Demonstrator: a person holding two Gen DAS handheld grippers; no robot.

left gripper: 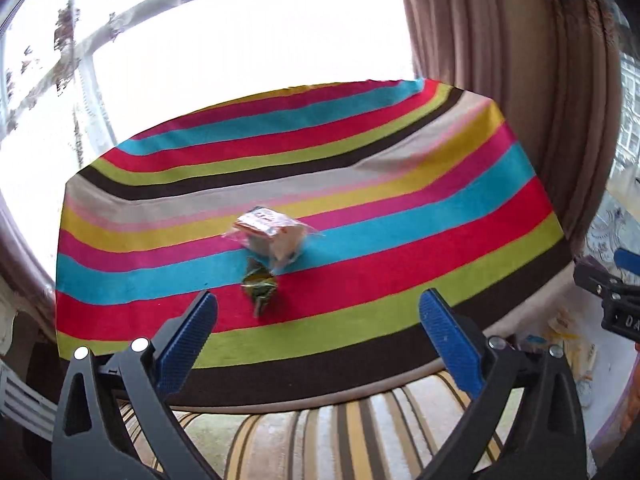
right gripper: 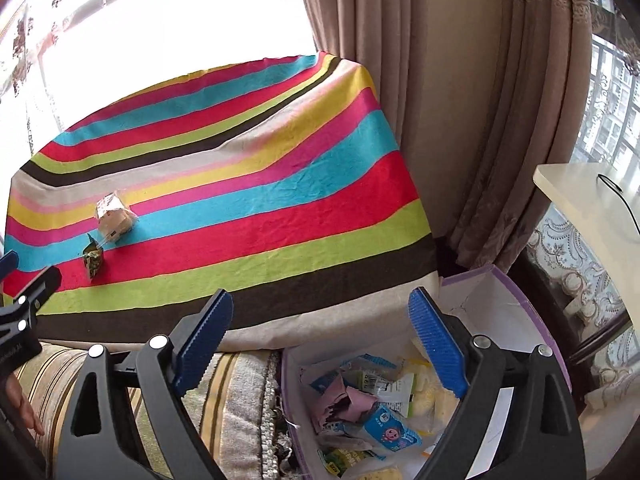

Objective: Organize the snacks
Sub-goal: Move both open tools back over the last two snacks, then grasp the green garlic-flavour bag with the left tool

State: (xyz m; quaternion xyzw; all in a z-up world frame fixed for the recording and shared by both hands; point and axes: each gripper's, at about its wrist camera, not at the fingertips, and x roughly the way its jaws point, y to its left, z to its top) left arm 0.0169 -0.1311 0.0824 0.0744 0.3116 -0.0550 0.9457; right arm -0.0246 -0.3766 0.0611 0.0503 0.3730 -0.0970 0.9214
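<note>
Both claws, left gripper (left gripper: 318, 336) and right gripper (right gripper: 322, 344), spread and empty; risk of crushing clear-wrapped pale pastry packet (left gripper: 272, 236) touching small green foil packet (left gripper: 259, 286), mid striped cloth-covered table (left gripper: 400, 300), if pinched hard.

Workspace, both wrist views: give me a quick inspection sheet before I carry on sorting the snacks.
Surface: striped cloth covers the table, slightly wrinkled.
Job's things: pale wrapped snack and green packet lie close together on the cloth; box beside the table holds many more packets.
Clutter: nothing seen on the cloth.
Grippers: left gripper and right gripper both open, empty, short of the cloth.
Cables: thin dark cable on the white ledge.
Surroundings: curtain, bright window, striped cushion below.
</note>
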